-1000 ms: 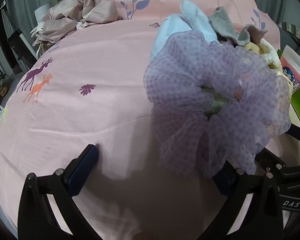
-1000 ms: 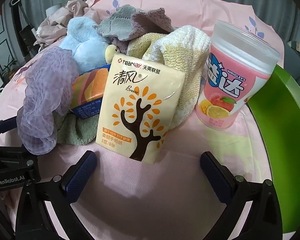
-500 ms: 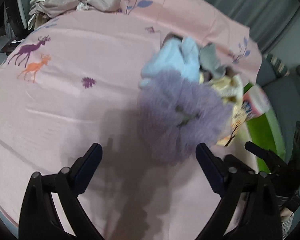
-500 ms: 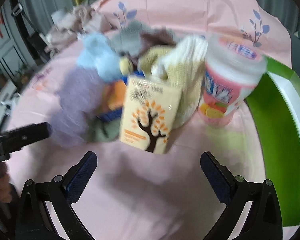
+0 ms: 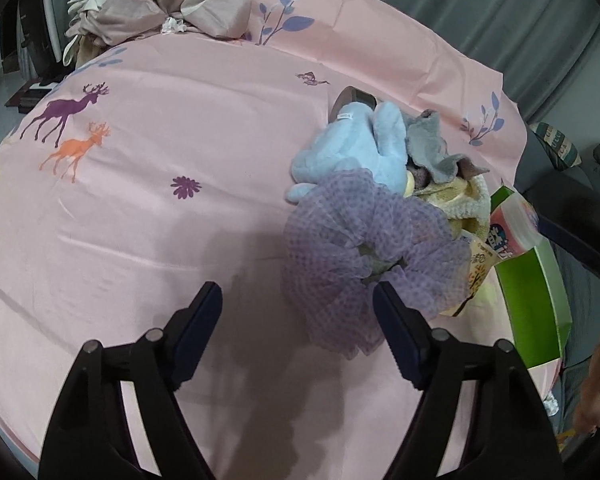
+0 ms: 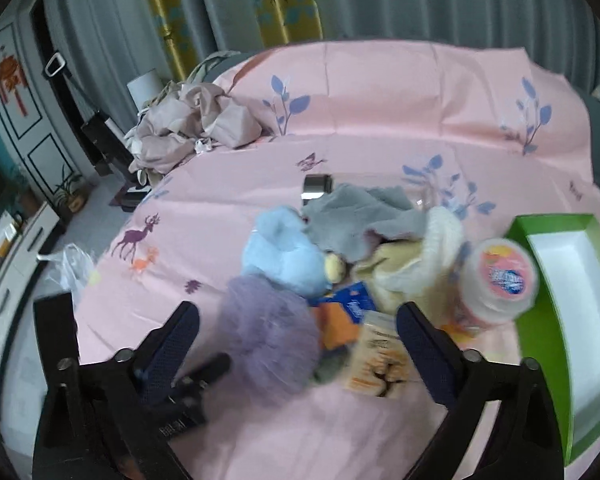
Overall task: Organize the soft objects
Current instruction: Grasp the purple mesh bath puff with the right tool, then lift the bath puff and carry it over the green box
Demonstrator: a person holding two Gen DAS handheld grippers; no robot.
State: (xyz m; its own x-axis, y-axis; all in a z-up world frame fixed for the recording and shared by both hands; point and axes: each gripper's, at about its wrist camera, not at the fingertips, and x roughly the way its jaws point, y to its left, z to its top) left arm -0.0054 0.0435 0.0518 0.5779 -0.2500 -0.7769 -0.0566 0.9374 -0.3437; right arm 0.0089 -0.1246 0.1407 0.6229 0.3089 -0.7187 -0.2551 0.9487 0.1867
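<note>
The left gripper [image 5: 298, 304] hangs over the pink printed bedsheet [image 5: 148, 208] with its jaws closing but spread, nothing pinched between them, its right finger [image 5: 396, 332] just at the edge of the frilly purple mesh bath pouf [image 5: 364, 256]. The right gripper [image 6: 298, 334] is spread wide too, closing, empty, above the pile: the pouf, a pale blue plush toy [image 6: 280, 256], a grey cloth [image 6: 360, 216], a cream towel [image 6: 416, 264].

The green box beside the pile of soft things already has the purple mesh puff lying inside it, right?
Not quite. The green box is beside the pile, but the right wrist view shows nothing in it. The purple mesh puff lies on the pink sheet, at the pile's other side.
</note>
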